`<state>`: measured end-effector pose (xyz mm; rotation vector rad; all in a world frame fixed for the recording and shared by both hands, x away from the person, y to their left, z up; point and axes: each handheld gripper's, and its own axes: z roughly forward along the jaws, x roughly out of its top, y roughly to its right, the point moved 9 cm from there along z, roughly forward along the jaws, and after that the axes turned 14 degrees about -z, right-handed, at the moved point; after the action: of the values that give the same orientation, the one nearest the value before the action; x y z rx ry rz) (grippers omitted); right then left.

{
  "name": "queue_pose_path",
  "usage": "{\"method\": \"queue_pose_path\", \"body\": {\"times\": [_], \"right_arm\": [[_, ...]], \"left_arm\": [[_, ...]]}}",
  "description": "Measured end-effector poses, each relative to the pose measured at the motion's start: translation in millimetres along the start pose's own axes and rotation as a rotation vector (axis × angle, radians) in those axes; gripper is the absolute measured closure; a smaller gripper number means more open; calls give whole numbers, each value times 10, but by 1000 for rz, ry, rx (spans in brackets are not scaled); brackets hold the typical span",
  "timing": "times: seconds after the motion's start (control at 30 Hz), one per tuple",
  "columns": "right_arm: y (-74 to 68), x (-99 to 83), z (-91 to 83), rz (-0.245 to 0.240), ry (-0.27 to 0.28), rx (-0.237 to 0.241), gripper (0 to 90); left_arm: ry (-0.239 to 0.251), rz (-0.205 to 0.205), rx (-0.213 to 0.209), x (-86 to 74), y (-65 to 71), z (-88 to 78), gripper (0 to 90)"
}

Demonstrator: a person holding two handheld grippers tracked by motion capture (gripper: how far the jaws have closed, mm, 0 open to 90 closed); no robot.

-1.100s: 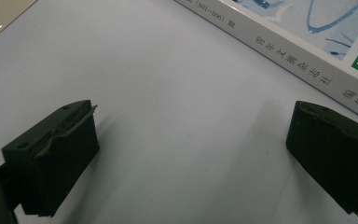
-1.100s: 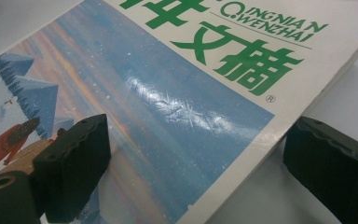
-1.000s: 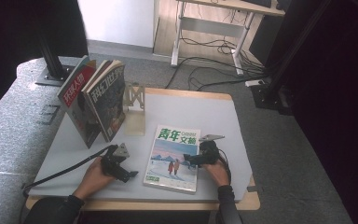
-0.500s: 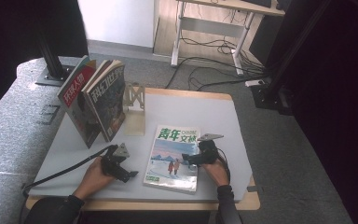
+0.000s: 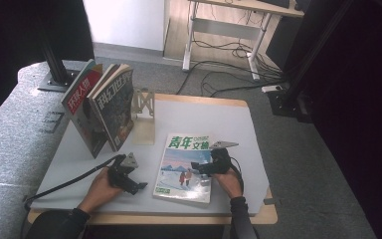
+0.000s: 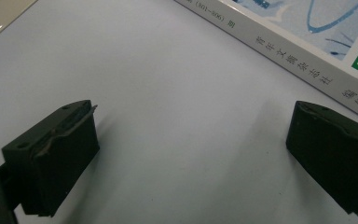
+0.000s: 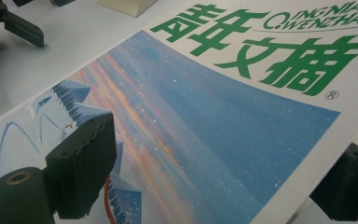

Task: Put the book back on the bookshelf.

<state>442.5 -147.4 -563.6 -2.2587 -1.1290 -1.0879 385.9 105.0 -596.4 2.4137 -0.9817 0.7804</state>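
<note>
Magazine [image 5: 185, 168] flat on the desk [image 5: 219, 122], near the front edge. Right gripper [image 5: 202, 167] low over its right half, jaws apart, cover beneath them, one jaw past the right edge; the gap has just narrowed slightly. Left gripper [image 5: 138, 187] just beside the spine, jaws wide, empty. Bare desk beyond the magazine; standing books [image 5: 102, 107] at back left.

Grey carpet floor [image 5: 288, 149], cables [image 5: 219, 74] trailing across it. Far: wooden desk [image 5: 229, 10] on white legs, white wall panel [image 5: 124, 20]. Dark curtain [image 5: 358, 99] right, grey padded bench [image 5: 10, 144] left.
</note>
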Motion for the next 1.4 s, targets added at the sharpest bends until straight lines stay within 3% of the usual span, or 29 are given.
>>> {"method": "queue_pose_path", "body": {"times": [0.23,0.43,0.57,0.73,0.83,1.0,1.17,1.4], "right_arm": [[-34,-112,-61,8,-31,16,133],[-50,-3,-131,19,37,46,170],[-37,87,-111,-9,46,22,173],[25,74,-41,-1,27,-15,205],[82,79,-40,17,34,-53,294],[136,133,-99,21,40,-132,561],[127,147,-157,32,37,-138,749],[107,148,-178,60,33,-121,836]], "left_arm": [[0,0,0,0,0,0,17],[0,0,0,0,0,0,17],[0,0,0,0,0,0,17],[-1,1,0,0,0,0,17],[0,0,1,0,0,0,17],[-2,2,2,0,0,1,17],[-1,1,6,-1,3,1,17],[0,1,7,-2,4,0,19]]}}
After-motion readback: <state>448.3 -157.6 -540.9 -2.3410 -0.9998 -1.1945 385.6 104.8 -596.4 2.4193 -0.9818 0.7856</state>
